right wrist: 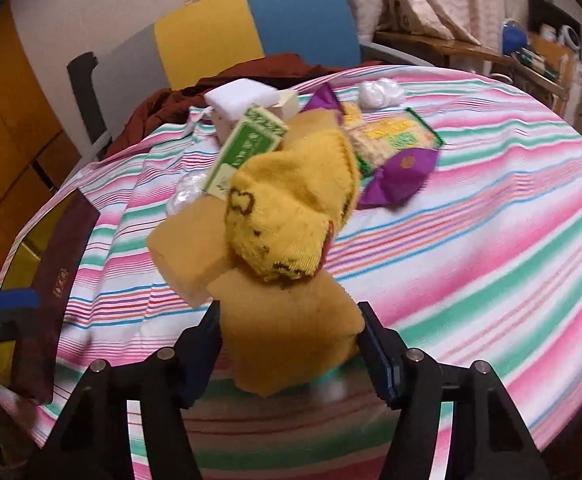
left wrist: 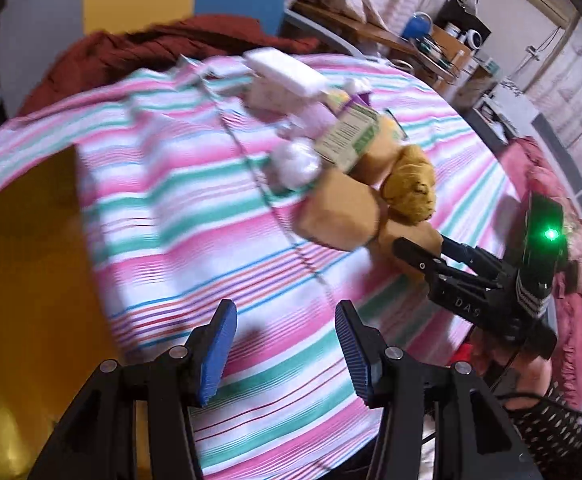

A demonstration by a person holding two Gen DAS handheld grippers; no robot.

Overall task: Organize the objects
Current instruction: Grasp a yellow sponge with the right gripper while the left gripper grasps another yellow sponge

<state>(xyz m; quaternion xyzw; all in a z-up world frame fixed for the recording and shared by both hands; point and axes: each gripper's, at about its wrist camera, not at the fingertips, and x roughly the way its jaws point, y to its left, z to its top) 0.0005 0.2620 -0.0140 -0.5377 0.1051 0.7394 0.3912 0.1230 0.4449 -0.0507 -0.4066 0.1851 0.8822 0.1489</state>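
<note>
On a surface draped in a pink, green and white striped cloth (right wrist: 471, 240), the right tongs (right wrist: 291, 336) grip a tan sponge block (right wrist: 291, 332), their two jaws pressing its left and right sides at the near end of a heap of household items. Whether the cloth covers a tabletop or a bed cannot be told.

A yellow sock with dark brown markings (right wrist: 291, 216) rests on top of the gripped block and leans against a second tan sponge block (right wrist: 187, 248) just to its left. Behind them lie a green and white carton (right wrist: 247, 148), a white foam block (right wrist: 239, 98), a purple wrapper (right wrist: 399, 176), a yellow and green snack packet (right wrist: 395, 136) and a crumpled clear plastic bag (right wrist: 379, 94).

The left tongs (left wrist: 287, 348) hang above bare striped cloth with their blue-padded jaws apart and nothing between them. From the left wrist view, the right tongs (left wrist: 419, 254) reach into the heap from the right, a green light glowing on their body.

A dark maroon flat box (right wrist: 51, 288) lies at the cloth's left edge. A maroon garment (right wrist: 211, 88) is bunched at the far side, before a grey, yellow and blue chair back (right wrist: 251, 28).
</note>
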